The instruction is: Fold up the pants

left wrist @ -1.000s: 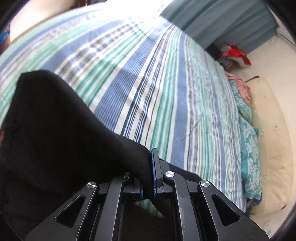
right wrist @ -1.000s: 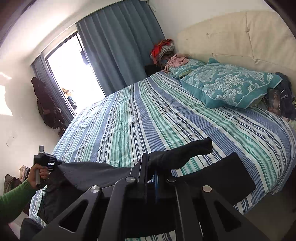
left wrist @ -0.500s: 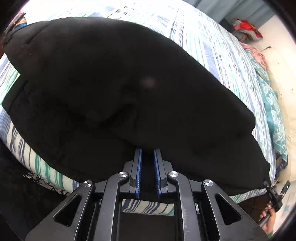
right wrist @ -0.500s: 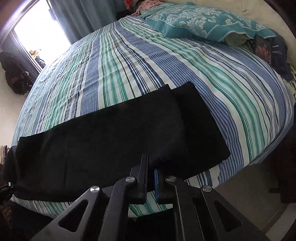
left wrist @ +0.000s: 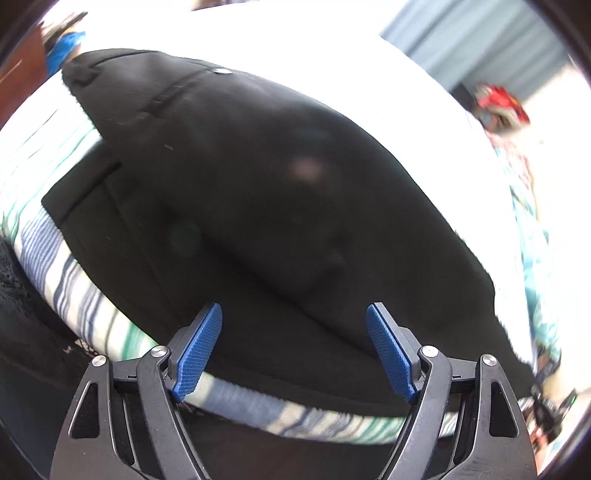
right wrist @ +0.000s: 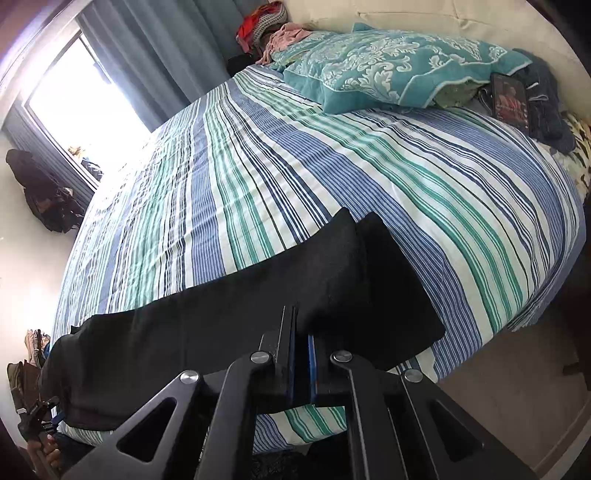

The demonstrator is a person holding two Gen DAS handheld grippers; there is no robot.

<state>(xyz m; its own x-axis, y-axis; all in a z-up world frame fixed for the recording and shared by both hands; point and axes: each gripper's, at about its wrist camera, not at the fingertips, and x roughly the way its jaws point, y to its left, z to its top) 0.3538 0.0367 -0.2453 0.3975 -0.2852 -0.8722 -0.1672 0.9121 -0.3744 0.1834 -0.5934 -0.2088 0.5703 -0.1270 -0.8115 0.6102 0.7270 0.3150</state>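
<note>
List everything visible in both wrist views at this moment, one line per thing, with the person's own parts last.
pants: one, black, flat along the bed's near edge
bedspread: one, blue, green and white stripes, covering the bed
pillow: one, teal patterned, at the headboard
headboard: one, cream, far end
clothes pile: one, red and pink, beside the pillow
curtain: blue-grey, beside the window
window: one, bright, far left
left gripper: jaws opening, nothing pressed between them, above the pants
right gripper: shut on the pants' edge
hand: one, bottom left corner
</note>
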